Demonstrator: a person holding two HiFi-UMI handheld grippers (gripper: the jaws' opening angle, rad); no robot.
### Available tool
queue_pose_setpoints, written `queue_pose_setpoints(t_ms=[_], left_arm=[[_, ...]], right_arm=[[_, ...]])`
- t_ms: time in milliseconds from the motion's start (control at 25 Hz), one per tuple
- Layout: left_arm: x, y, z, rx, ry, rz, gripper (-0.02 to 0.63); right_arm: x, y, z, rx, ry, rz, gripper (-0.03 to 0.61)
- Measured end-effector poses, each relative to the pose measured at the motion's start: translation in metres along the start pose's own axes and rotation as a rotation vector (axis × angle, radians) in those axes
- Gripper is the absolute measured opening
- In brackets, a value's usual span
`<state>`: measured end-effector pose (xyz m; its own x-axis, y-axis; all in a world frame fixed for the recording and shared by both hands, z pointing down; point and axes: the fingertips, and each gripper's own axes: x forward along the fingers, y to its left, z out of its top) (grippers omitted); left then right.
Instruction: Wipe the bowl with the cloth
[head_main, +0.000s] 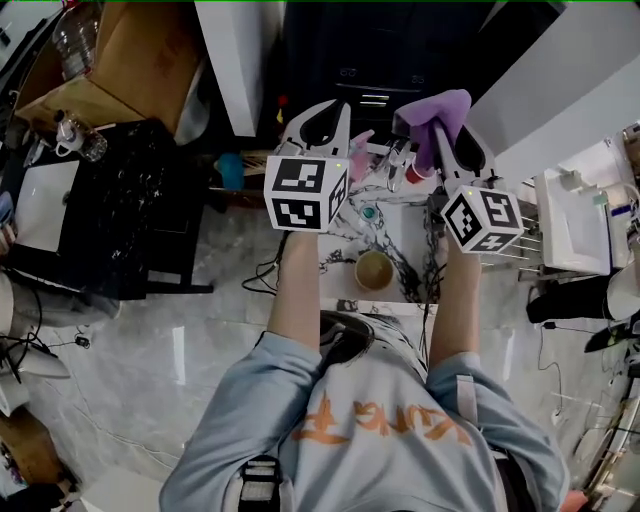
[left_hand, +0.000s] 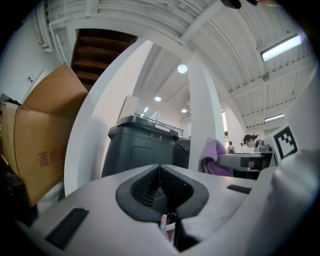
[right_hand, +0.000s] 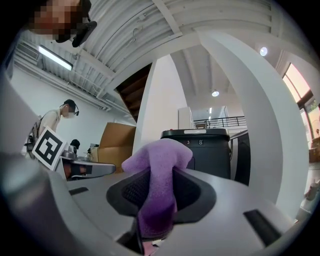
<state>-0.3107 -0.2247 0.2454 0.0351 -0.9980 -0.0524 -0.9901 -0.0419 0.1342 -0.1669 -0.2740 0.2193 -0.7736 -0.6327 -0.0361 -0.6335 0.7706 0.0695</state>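
Note:
In the head view both grippers are held up level, side by side, above a small white table (head_main: 408, 232). My right gripper (head_main: 432, 128) is shut on a purple cloth (head_main: 437, 112); in the right gripper view the cloth (right_hand: 157, 155) bulges out over the closed jaws of that gripper (right_hand: 157, 175). My left gripper (head_main: 322, 122) is shut with nothing seen between its jaws, which meet at the tip (left_hand: 160, 167). The left gripper view also catches the cloth (left_hand: 214, 157) off to the right. A round tan bowl (head_main: 374, 270) stands on the table below, apart from both grippers.
Tangled cables (head_main: 385, 240) and small items lie on the table around the bowl. A cardboard box (head_main: 120, 60) and a black table (head_main: 110, 210) are to the left. A dark bin (left_hand: 142, 150) and a white pillar (left_hand: 202, 115) stand ahead. A rack (head_main: 575, 225) is at right.

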Motion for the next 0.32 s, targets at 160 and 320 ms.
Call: queue_pose_setpoints(t_ms=[160, 320], left_arm=[[-0.003, 0.003, -0.003, -0.017, 0.0, 0.0, 0.025], [-0.011, 0.015, -0.001, -0.008, -0.005, 0.009, 0.025]], right_arm=[[0.0, 0.003, -0.005, -0.008, 0.021, 0.008, 0.132], [0.007, 0.016, -0.011, -0.002, 0.031, 0.03, 0.132]])
